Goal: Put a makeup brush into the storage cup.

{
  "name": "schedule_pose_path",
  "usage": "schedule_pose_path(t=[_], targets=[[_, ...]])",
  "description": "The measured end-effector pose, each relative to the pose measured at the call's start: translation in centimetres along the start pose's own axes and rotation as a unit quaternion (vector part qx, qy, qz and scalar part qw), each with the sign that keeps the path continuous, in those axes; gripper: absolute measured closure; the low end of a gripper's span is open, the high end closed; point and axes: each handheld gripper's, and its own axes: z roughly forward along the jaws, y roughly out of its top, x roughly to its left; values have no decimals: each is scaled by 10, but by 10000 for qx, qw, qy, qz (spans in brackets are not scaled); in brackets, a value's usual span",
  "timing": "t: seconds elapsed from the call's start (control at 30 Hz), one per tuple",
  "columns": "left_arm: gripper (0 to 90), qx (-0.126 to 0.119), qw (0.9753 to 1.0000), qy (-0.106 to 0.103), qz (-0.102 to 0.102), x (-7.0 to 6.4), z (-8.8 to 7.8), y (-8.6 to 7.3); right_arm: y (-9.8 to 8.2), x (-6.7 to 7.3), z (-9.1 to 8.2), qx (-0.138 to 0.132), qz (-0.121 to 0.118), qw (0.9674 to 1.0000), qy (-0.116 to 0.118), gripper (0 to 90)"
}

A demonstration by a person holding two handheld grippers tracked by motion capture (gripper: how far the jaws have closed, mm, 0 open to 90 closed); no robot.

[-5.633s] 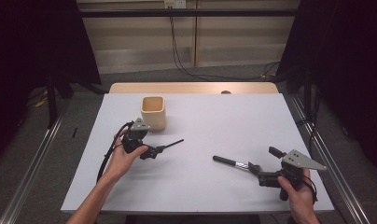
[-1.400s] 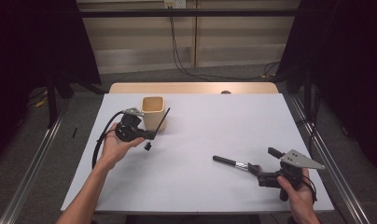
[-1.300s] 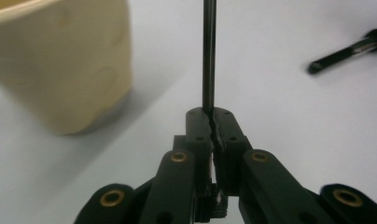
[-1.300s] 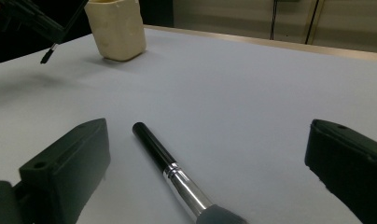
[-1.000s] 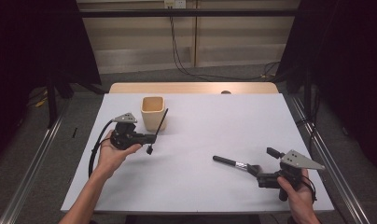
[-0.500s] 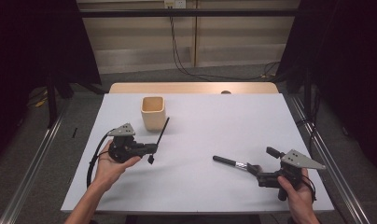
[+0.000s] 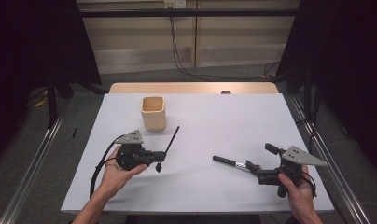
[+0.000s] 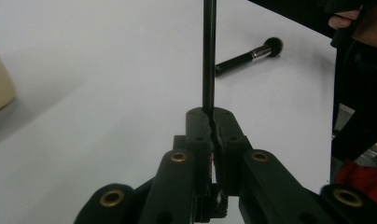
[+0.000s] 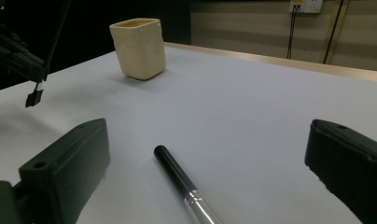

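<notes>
My left gripper (image 7: 161, 157) is shut on a thin black brush (image 7: 171, 140), near its lower end. The brush slants up and away toward the cream cup (image 7: 153, 113), apart from it, with its small head hanging just over the table. In the left gripper view the jaws (image 8: 210, 123) meet on the thin brush (image 8: 208, 56). My right gripper (image 7: 260, 158) rests open at the front right. A thicker black makeup brush (image 7: 231, 163) lies on the table before it. In the right gripper view that brush's handle (image 9: 177, 175) runs out from between the wide jaws (image 9: 207, 135), untouched.
The white table top (image 7: 214, 116) has a wooden strip along its far edge. The cup (image 9: 139, 47) stands upright at the back left. Black curtains and metal rails flank both sides. A cable loops from the left gripper near the front left edge.
My left gripper has drawn back from beside the cup toward the person, keeping the thin brush in its jaws. The right gripper and the thicker brush have stayed put.
</notes>
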Motion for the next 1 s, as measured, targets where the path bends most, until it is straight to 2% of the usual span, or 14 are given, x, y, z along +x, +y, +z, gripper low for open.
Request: schedule_pose_path(t=[0.17,0.43,0.53,0.63,0.73,0.83,0.9,1.0], targets=[[861,20,9999,-134,18,-6,6,-1,6,5,5,1,0,9999,148,0],[861,157,9990,-397,152,-20,19,2,11,17,22,130,-225,9984,502,0],[862,178,9985,-497,156,-23,21,5,16,18,26,92,-182,9979,615,0],[862,196,9982,-534,172,-26,23,8,20,20,30,67,-248,9972,698,0],[861,234,9977,-593,208,-27,26,10,22,23,37,166,-323,9957,850,0],[862,319,9972,-634,233,-29,30,11,21,28,43,319,-374,9923,1133,0],[861,356,9969,-676,199,-31,33,12,20,32,46,358,-324,9914,1214,0],[862,481,9959,-719,273,-35,39,17,20,38,50,424,-285,9898,1327,0]])
